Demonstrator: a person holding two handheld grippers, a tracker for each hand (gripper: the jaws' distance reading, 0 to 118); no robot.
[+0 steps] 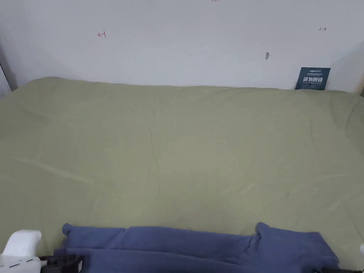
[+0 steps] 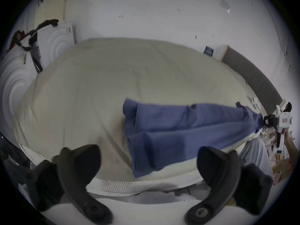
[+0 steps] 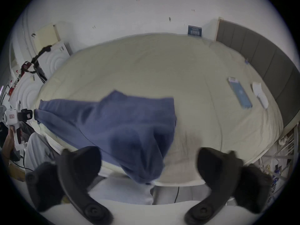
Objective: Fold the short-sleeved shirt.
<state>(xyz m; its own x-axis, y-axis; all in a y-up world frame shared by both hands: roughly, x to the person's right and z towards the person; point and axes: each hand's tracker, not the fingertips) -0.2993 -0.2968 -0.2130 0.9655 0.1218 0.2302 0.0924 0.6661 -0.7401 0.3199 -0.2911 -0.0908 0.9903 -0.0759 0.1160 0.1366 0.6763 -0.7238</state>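
The blue short-sleeved shirt of soft knit cloth (image 1: 199,249) lies stretched in a long, already doubled-over band along the near edge of the bed with the pale green sheet (image 1: 185,142), running from just ahead of the left tool (image 2: 148,168) across to just ahead of the right tool (image 3: 148,166).

The left tool's jaws stand spread wide, and the shirt's end lies ahead of and between them, not touched by either. The right tool's jaws are spread too; the shirt's other end hangs bunched over the bed's edge in the gap between them, and neither jaw presses on it.

The cloth looks light and limp: it sags, creases and drapes over the mattress edge, so it should hold no shape of its own and will likely slide easily on the smooth sheet. It isn't fragile. I judge the best hold to be at the two far ends of the band, pinching all layers together near the corners so the fold doesn't fall open; a pinch on the top layer alone would probably peel it apart.

No container is in play. Beyond the right tool, well apart from the shirt, a flat blue packet (image 3: 240,93) and folded white cloth (image 3: 259,94) lie on the sheet.
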